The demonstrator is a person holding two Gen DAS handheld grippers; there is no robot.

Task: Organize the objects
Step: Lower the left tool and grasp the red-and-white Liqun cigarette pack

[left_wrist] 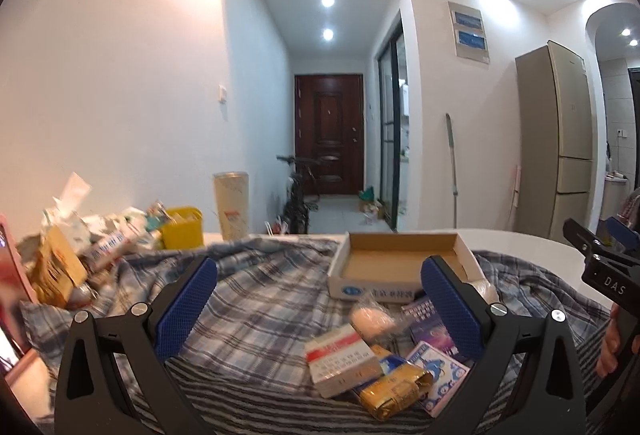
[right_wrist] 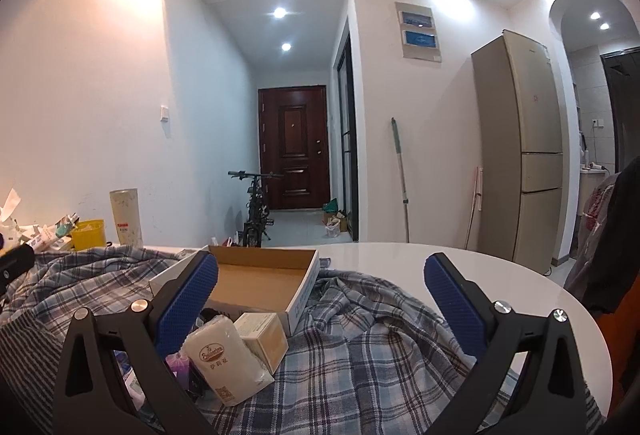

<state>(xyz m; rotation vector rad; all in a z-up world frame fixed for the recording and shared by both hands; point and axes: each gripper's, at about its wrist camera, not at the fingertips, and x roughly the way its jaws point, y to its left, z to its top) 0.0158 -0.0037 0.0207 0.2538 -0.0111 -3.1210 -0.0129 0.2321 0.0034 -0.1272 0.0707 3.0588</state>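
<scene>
An open, empty cardboard box [left_wrist: 396,261] sits on a plaid cloth [left_wrist: 256,299] on a white table; it also shows in the right wrist view [right_wrist: 260,281]. In front of it lie small items: a red-and-white box [left_wrist: 342,359], a gold foil packet [left_wrist: 396,393], a wrapped white roll [left_wrist: 374,317], a purple box [left_wrist: 430,327] and a blue-and-white card [left_wrist: 440,375]. My left gripper [left_wrist: 318,299] is open above the cloth, left of these items. My right gripper [right_wrist: 320,299] is open; a white tissue pack [right_wrist: 224,359] and a beige box [right_wrist: 264,335] lie by its left finger.
A clutter pile [left_wrist: 80,255] with a yellow container [left_wrist: 182,233] and a tall cup [left_wrist: 232,205] stands at the left against the wall. The round table's edge [right_wrist: 520,275] curves at the right. The right gripper shows at the left wrist view's right edge [left_wrist: 600,259]. A fridge [right_wrist: 520,155] stands beyond.
</scene>
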